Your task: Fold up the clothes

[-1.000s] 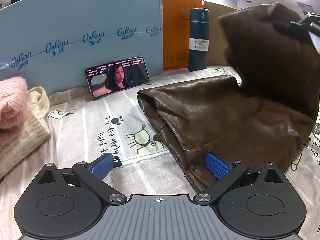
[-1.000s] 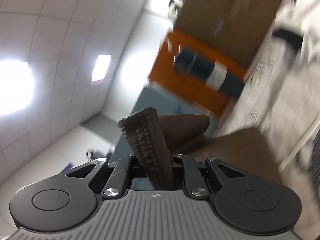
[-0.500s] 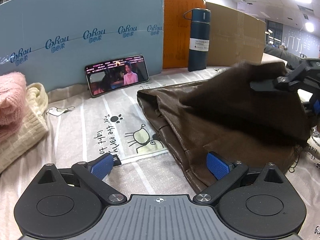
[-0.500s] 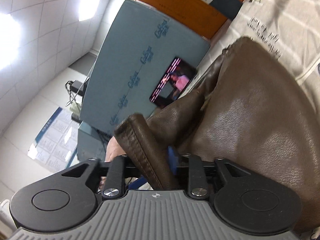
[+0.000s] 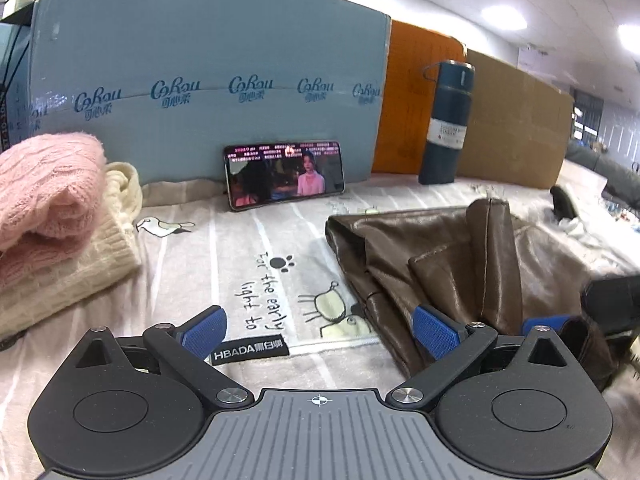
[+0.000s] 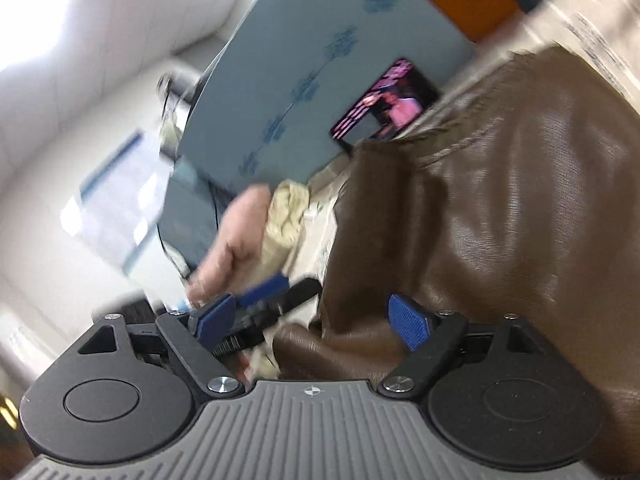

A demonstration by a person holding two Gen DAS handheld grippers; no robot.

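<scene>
The brown garment [image 5: 460, 264] lies on the printed sheet [image 5: 240, 264] to the right of centre, one panel laid over the rest. We judge it a leather-like piece: heavy for cloth, smooth and somewhat slippery, and stiff enough that its folds stand up as ridges instead of lying flat. It should drape in broad planes, not crumple, so a crease will likely need pressing down. We would take it at a stitched hem or a corner, where the doubled edge gives the pads something to bite (a pinch on the open face may slide off).

The left gripper [image 5: 320, 330] is spread wide and empty, its right pad just over the garment's near edge. The right gripper [image 6: 312, 320] is also spread apart, with the garment [image 6: 500, 220] filling the space ahead and no fabric pinched.

The right wrist view is heavily blurred, so seams are hard to read there. We cannot tell what kind of garment it is, and its right side runs out of the left view. The sweaters [image 5: 60, 232] at left are cut off too.
</scene>
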